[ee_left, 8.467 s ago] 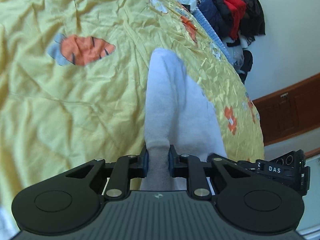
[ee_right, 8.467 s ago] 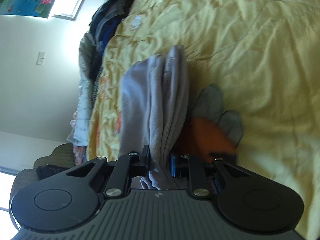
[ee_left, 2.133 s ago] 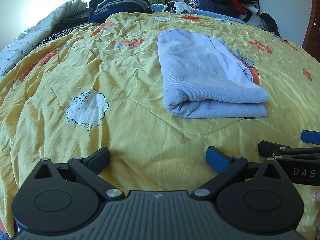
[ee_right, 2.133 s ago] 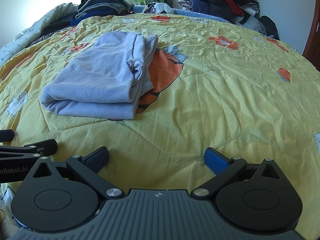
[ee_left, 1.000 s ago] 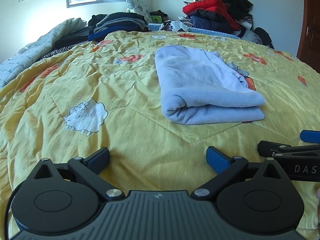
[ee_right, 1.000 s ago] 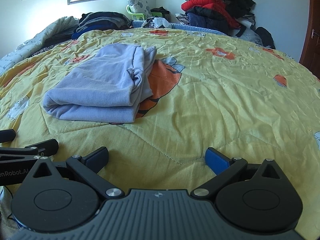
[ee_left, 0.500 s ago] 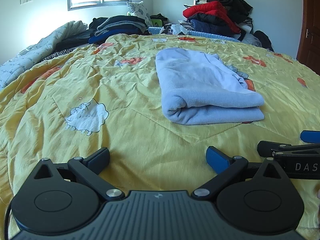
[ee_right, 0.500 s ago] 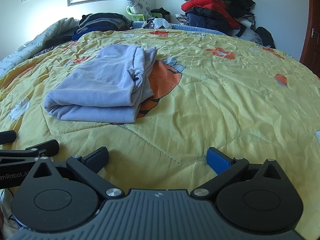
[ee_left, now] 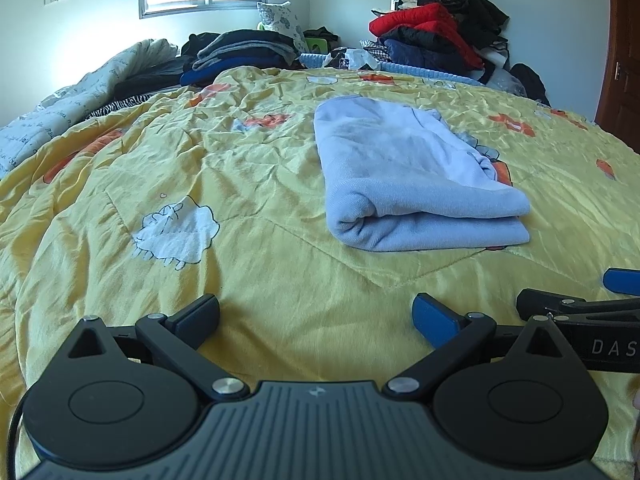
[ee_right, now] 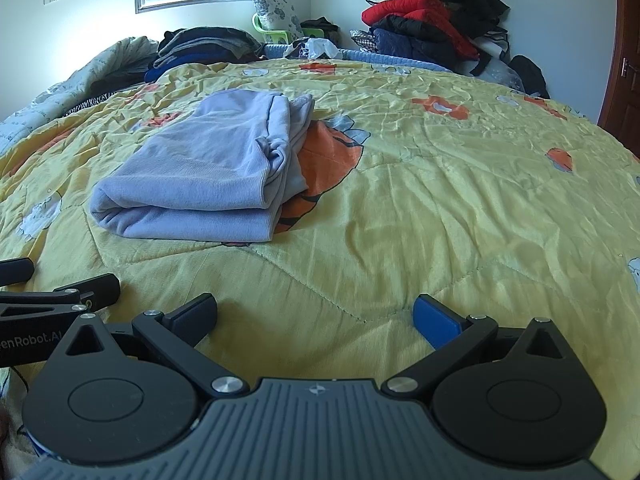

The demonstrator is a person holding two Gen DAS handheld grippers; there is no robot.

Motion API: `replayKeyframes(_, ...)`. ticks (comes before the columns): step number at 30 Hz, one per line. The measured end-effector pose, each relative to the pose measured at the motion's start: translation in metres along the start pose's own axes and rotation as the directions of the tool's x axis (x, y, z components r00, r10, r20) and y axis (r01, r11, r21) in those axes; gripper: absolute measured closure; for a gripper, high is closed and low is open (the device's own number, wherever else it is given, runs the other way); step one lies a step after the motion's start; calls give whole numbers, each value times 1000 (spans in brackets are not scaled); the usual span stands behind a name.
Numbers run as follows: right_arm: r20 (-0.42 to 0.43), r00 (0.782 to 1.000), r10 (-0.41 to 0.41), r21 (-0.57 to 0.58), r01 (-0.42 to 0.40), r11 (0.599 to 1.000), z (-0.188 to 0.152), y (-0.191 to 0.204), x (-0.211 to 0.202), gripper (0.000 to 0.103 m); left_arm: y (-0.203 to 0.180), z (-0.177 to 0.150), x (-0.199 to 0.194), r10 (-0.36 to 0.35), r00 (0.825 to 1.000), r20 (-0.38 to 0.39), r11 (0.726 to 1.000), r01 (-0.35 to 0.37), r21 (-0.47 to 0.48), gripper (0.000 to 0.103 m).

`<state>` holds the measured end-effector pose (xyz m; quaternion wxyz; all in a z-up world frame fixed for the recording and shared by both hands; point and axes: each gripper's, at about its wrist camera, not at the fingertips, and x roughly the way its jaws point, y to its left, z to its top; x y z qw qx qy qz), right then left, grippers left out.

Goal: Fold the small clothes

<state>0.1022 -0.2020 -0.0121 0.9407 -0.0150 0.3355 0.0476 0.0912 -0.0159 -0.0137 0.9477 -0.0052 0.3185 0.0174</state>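
Observation:
A light blue garment [ee_left: 404,176] lies folded into a thick rectangle on the yellow quilt [ee_left: 240,184], ahead and right of my left gripper [ee_left: 316,314]. In the right wrist view the garment [ee_right: 208,176] lies ahead and to the left of my right gripper [ee_right: 314,314]. Both grippers are open wide, empty, and held low near the bed's near edge, well short of the garment. The right gripper's fingers [ee_left: 560,306] show at the right edge of the left view; the left gripper's fingers [ee_right: 80,290] show at the left of the right view.
Stacks of dark folded clothes [ee_left: 240,54] lie at the far side of the bed. A pile of red, navy and black jackets [ee_left: 436,40] sits at the far right. A grey-white quilt [ee_left: 60,108] lies along the left. A wooden door [ee_left: 620,60] stands right.
Both grippers have tilted slightly upward, showing more wall and window. The garment, held in both grippers 8.5 s ago, lies released and folded. It has not moved in the last second.

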Motion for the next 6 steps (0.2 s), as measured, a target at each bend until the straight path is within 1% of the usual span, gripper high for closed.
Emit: replayKeyframes(6, 0, 1000, -1, 0, 1, 1000, 0, 0, 0, 0, 2, 1, 0, 7, 1000, -6, 1000, -7, -7, 0)
